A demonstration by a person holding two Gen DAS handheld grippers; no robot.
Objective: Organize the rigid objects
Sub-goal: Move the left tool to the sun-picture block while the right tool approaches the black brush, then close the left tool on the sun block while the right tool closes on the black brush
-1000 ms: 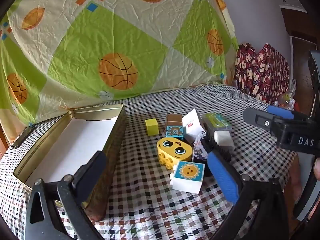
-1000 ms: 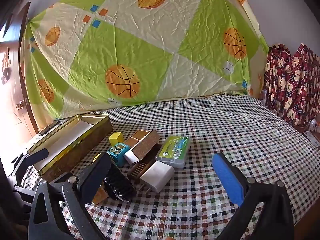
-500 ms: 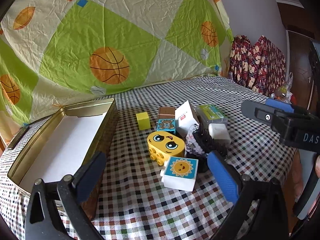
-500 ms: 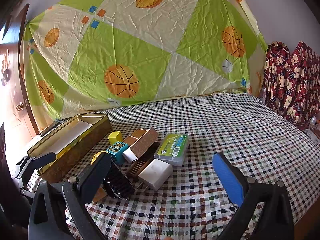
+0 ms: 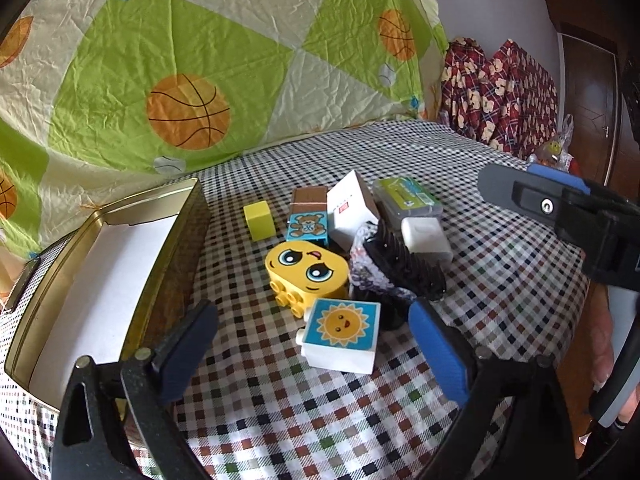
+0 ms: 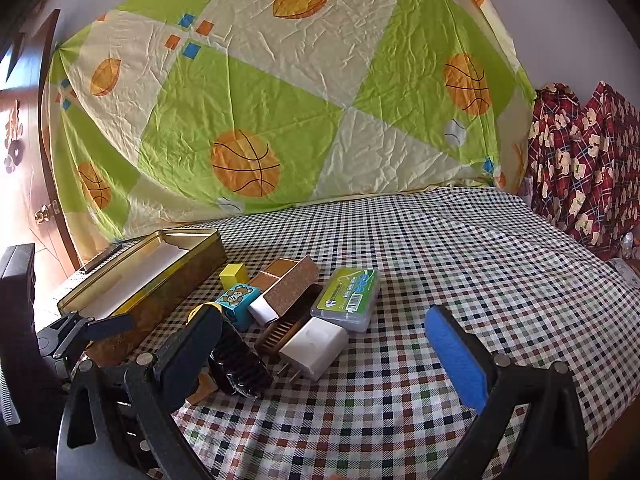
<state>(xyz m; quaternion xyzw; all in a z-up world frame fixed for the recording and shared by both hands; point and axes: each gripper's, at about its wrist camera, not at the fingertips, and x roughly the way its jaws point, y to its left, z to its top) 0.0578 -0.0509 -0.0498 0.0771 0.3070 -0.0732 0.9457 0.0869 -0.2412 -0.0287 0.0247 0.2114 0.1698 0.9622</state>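
A pile of small objects lies on the checked cloth: a white sun block [image 5: 340,334], a yellow face block [image 5: 306,274], a teal bear block [image 5: 307,228] [image 6: 237,299], a yellow cube [image 5: 259,220], a black brush [image 5: 404,264] [image 6: 240,360], a white charger [image 5: 426,236] [image 6: 314,346] and a green-labelled case [image 5: 408,198] [image 6: 347,294]. An open gold tin [image 5: 100,280] [image 6: 152,276] stands left of them. My left gripper [image 5: 312,356] is open and empty, just before the sun block. My right gripper [image 6: 320,356] is open and empty, near the charger.
A white and brown box [image 5: 350,208] [image 6: 286,288] leans in the pile. A basketball-print sheet [image 6: 280,100] hangs behind the table. Red patterned fabric [image 6: 584,168] hangs at the far right. The table's right edge [image 5: 576,320] is close to the pile.
My left gripper has moved forward and down toward the sun block, so the pile looks larger. My right gripper has barely moved. Both stay open.
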